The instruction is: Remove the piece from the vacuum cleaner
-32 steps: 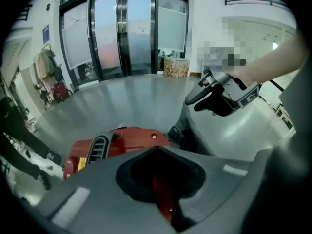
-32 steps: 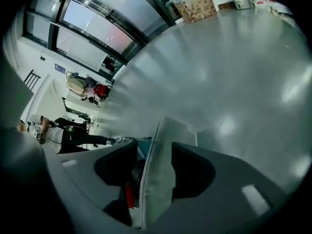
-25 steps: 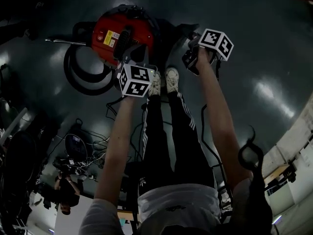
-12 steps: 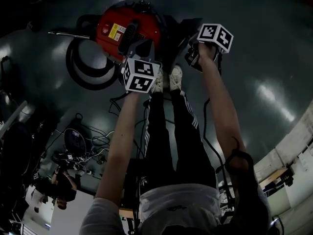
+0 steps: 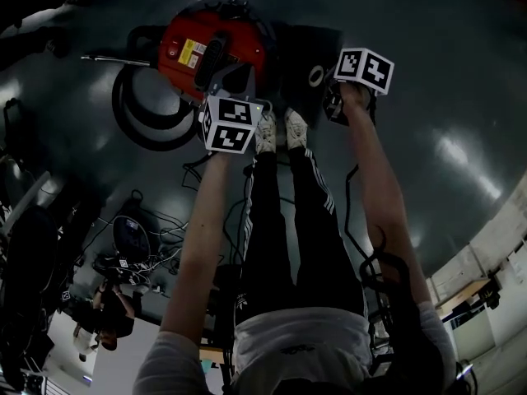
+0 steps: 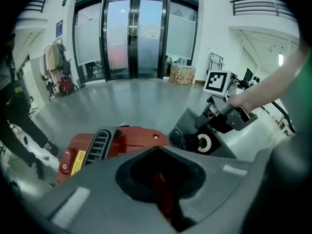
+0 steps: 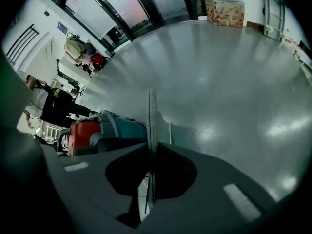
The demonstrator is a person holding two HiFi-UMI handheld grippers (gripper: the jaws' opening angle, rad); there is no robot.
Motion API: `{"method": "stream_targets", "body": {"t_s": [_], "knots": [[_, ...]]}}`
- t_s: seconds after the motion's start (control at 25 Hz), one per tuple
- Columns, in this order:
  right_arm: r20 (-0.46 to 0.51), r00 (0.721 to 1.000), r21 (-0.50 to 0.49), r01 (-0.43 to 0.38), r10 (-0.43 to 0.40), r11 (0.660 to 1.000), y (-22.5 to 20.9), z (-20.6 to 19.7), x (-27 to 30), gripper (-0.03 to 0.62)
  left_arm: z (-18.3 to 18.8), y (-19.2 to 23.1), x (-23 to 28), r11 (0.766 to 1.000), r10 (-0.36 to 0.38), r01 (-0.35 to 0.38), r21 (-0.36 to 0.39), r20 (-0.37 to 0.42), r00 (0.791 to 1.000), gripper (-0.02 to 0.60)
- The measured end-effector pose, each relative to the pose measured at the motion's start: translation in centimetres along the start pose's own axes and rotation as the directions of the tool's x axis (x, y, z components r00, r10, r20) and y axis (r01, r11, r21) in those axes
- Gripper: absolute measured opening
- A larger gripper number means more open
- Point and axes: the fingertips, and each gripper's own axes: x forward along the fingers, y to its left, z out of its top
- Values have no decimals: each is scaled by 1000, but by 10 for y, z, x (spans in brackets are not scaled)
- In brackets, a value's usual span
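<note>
Since the earlier frame, the dark grey flat panel (image 5: 303, 56) has been swung further out from the right flank of the machine, so that the white ring on its face is exposed in the head view. Both grippers have been shifted only slightly.

At far left, a black coiled hose (image 5: 144, 138) is laid on the glossy grey floor (image 5: 461, 72), close against the red canister vacuum cleaner (image 5: 193, 44). A thin metal wand (image 5: 107, 58) is seen just above the coil. The vacuum cleaner is stood on the floor directly ahead of the person's white shoes (image 5: 276, 130).

The left gripper (image 5: 226, 82) is held at the near edge of the red body. In the left gripper view its jaws are seen drawn together, and a narrow red edge of the vacuum cleaner is pinched in the notch between them.

Further right, the panel is positioned just beside the red body, at its right-hand end. Whether it is touching the body at that point cannot be determined. The right gripper (image 5: 329, 97) is clamped on the panel's outer side. In the right gripper view the panel (image 7: 152, 113) is presented edge-on — a thin strip gripped between the closed jaws — with the vacuum cleaner (image 7: 80, 130) visible beyond it at left.
</note>
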Motion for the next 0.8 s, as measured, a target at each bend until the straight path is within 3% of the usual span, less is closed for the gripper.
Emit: {"method": "stream_targets", "body": {"t_s": [0.28,0.56,0.64,0.72,0.76,0.8], "knots": [[9,999,-23,37,-36,999,-45,-19,-17,34,-1,2,-1,1000,17,-17,-14,10,1000,0],[32,998,-69,49,-47,996,-59,-27,-35,34,-1,1,0,1000,15,-15,-12,-12,1000,0],[54,998,-59,34,-31,998,-56,-24,-44,35,1,4,1,994,2,-1,-109,2,1000,0],[79,997,-37,14,-11,999,-48,-26,-59,35,0,9,-1,953,-23,29,-302,23,999,0],[91,996,-21,5,-3,1000,-44,-28,-68,35,-1,12,-5,932,-23,31,-360,25,999,0],[103,995,0,-7,7,1000,-39,-29,-79,35,2,12,-10,930,-13,22,-367,28,1000,0]]}}
